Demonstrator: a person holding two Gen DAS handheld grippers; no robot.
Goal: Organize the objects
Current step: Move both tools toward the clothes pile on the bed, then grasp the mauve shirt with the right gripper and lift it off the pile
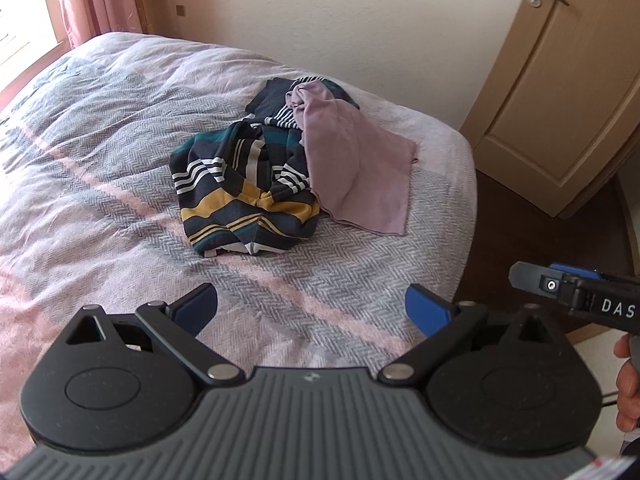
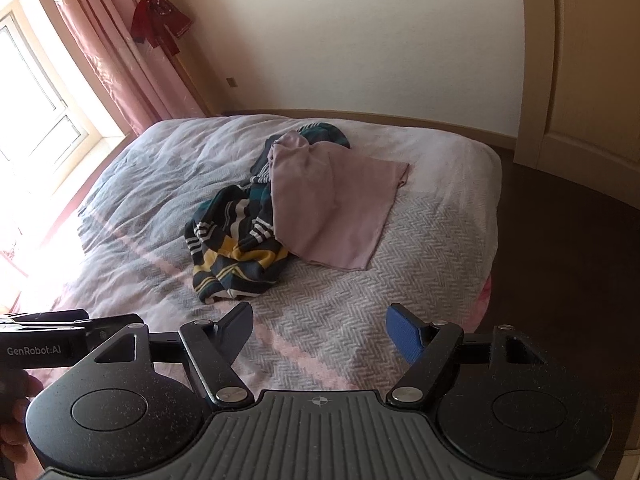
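Note:
A crumpled striped garment [image 1: 244,184] [image 2: 236,252] in navy, teal, yellow and white lies in a heap on the bed. A mauve cloth [image 1: 352,164] [image 2: 332,208] is draped over its right side and spreads flat onto the blanket. My left gripper [image 1: 312,312] hovers over the bed's near part, short of the heap, open with nothing between its blue pads. My right gripper [image 2: 320,334] is likewise over the near blanket, open and empty. Each gripper shows at the other view's edge.
The bed [image 1: 100,120] [image 2: 440,240] carries a grey and pink herringbone blanket. A closed wooden door [image 1: 560,92] stands at the right, dark floor [image 2: 560,260] beside the bed. Pink curtains [image 2: 112,52] and a window [image 2: 36,100] are at the left. A red garment [image 2: 160,24] hangs on the wall.

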